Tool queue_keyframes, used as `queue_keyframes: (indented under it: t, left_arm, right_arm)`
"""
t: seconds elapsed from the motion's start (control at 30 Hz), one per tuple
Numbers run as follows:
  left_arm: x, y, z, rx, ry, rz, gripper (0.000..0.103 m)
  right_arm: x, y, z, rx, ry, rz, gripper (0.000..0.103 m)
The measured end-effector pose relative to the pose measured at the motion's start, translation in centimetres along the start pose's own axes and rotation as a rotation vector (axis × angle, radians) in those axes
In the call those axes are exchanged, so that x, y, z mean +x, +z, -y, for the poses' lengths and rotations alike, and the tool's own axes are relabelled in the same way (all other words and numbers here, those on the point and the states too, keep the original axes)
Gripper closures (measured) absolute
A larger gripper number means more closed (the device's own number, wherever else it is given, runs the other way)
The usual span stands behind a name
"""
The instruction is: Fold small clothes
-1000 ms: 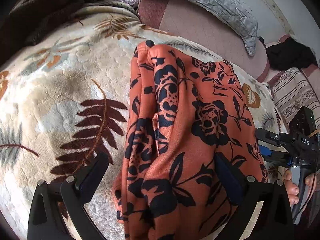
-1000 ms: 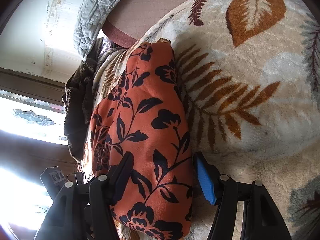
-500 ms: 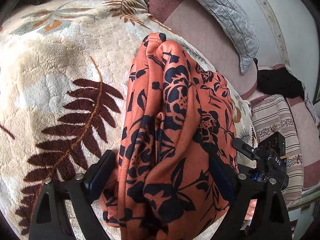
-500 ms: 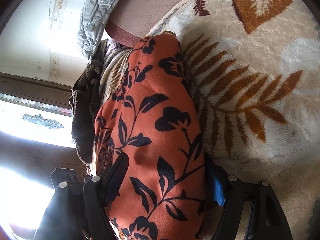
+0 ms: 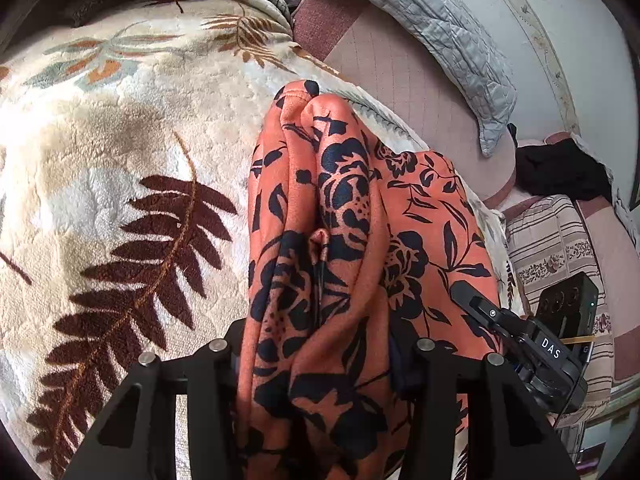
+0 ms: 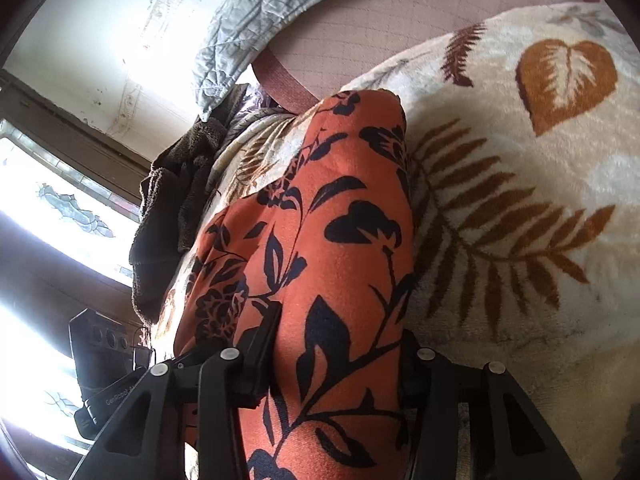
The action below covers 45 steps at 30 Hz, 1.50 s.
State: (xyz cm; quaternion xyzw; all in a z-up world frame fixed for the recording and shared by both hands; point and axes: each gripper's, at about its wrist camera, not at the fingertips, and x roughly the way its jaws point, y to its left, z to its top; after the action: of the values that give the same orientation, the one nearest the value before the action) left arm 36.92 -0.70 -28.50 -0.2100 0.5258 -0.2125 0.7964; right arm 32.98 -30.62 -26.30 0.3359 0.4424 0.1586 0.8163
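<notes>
An orange garment with a black flower print (image 5: 360, 220) lies folded lengthwise on a cream blanket with brown leaf patterns (image 5: 120, 140). My left gripper (image 5: 318, 360) is at the garment's near end. Its jaws are closing, and the bunched cloth fills the gap and touches both fingers. In the right wrist view the same garment (image 6: 340, 220) runs away from my right gripper (image 6: 334, 360). Those jaws are closing too, with both fingers pressed into the cloth's sides. The right gripper (image 5: 500, 320) also shows at the garment's right edge in the left wrist view.
A grey quilted pillow (image 5: 440, 40) leans on the wall behind a pink mattress (image 5: 400, 80). A dark brown towel (image 6: 172, 200) is heaped at the blanket's far edge by a bright window (image 6: 40, 200). Striped cloth (image 5: 552, 240) and a black item (image 5: 560, 172) lie to the right.
Both grippers' jaws have narrowed from wide apart onto the garment. The cloth now bulges up between the fingers of each. The right gripper has moved a little further along the garment.
</notes>
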Motion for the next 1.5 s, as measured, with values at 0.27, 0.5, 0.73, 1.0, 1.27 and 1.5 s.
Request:
queue_keyframes:
  t: [0.27, 0.5, 0.73, 1.0, 1.27, 1.5]
  left_arm:
    - [-2.5, -1.3, 3.8, 0.074, -0.006, 0.054, 0.06]
    - [-5.4, -5.3, 8.2, 0.159, 0.01, 0.093, 0.06]
    - [-5.2, -10.2, 11.2, 0.219, 0.015, 0.072, 0.06]
    - [-1.0, -13.2, 12.6, 0.321, 0.21, 0.002, 0.054]
    - [-4.6, -15.0, 15.2, 0.477, 0.428, 0.138, 0.034]
    - [-12.2, -15.7, 18.5, 0.538, 0.507, 0.319, 0.029]
  right_arm:
    - [-4.6, -0.3, -2.4, -0.087, -0.018, 0.084, 0.062]
    - [-10.8, -2.5, -2.4, -0.118, -0.008, 0.129, 0.062]
    - [-15.9, -6.0, -0.1, -0.112, -0.031, 0.171, 0.062]
    - [-14.5, -6.9, 3.3, -0.092, -0.182, 0.063, 0.057]
    - [-18.4, -7.9, 4.0, -0.016, -0.283, 0.124, 0.044]
    - [-25.7, -10.1, -0.2, -0.135, -0.304, 0.261, 0.044]
